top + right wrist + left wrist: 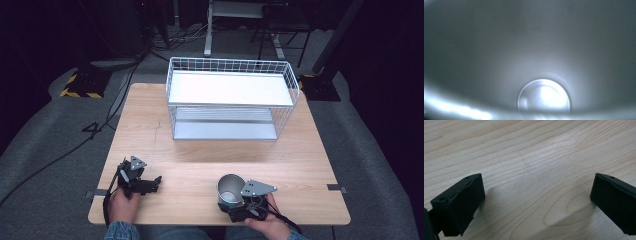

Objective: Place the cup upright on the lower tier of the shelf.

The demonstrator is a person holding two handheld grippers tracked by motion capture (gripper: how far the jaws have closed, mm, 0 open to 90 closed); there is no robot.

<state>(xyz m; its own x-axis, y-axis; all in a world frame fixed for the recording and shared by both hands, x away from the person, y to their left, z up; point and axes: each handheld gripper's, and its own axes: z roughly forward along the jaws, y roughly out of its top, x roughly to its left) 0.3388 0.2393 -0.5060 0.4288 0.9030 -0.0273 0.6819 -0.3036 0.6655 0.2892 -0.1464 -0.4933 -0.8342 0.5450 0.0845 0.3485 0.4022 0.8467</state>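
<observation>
Dark room, grey carpet, cables on floor; light wooden table [220, 165] in middle of high view. White wire shelf rack [231, 97] at far centre of table, two tiers, both bare.

Steel cup [229, 189] near front edge, right of centre, just ahead of right hand [270, 225]. Upright, mouth up, long axis roughly vertical, tipped slightly toward camera; pale inner wall and shiny bottom visible. Base at or just above the wood; contact not resolvable.

Right gripper [235, 207] at near side of cup, against its wall, grey three-cornered plate on top. Right gripper view looking straight down cup interior [534, 50] to round bright bottom [544, 96]. Jaws narrowly parted; apparently clamped on near rim, pads themselves hidden.

Left gripper [155, 182] low over table at front left, well apart from cup, pointing right. Jaws wide apart, bare wood grain [531, 170] between, nothing held.
</observation>
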